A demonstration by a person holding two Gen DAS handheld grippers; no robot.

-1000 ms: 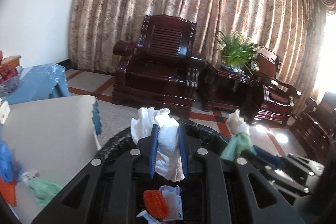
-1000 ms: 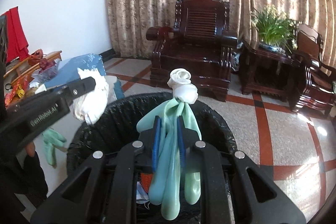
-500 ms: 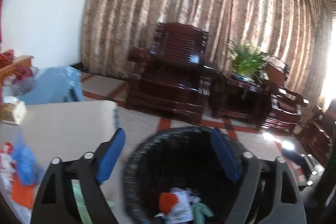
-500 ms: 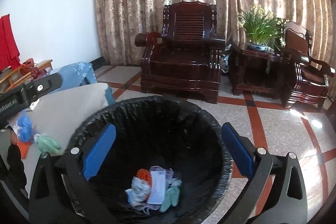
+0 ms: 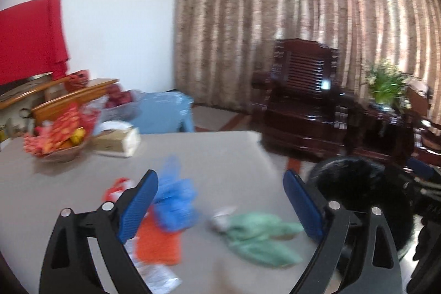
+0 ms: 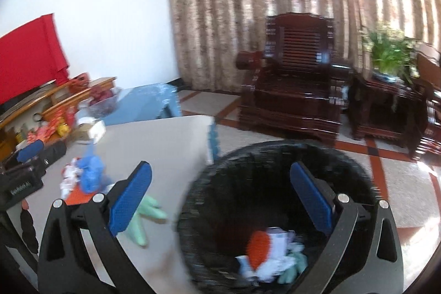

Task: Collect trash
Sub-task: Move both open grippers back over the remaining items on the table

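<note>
The left gripper (image 5: 220,208) hangs over the grey table (image 5: 220,150) with its blue-padded jaws spreading wider and nothing pinched between them. The right gripper (image 6: 220,200) is spread wide and holds nothing; it hangs over the near rim of the black-lined trash bin (image 6: 275,156), which stands on the floor against the table's right edge.

Nearest on the table, by the front edge, lie a crumpled clear wrapper (image 5: 157,277) and a flat orange piece (image 5: 158,241), the two touching. Just right of them a pale green glove (image 5: 259,236) sprawls close to the table's right edge, with a small silvery scrap (image 5: 220,218) at its left end. A bunched blue plastic bag (image 5: 173,200) sits just behind the orange piece, and a red-and-white wrapper (image 5: 117,188) lies at its left.

In the bottom of the bin rest an orange scrubber (image 6: 257,247), white tissue (image 6: 278,239) and another green glove (image 6: 295,266), heaped together; blur hides finer detail.

Toward the table's far left corner stand a bowl of red-wrapped snacks (image 5: 59,139) and, beside it, a tissue box (image 5: 117,142). Beyond the table's far edge is a light blue stool (image 5: 165,115); further back a dark wooden armchair (image 5: 303,101) and a potted plant (image 5: 387,84) stand before patterned curtains (image 5: 275,4).
</note>
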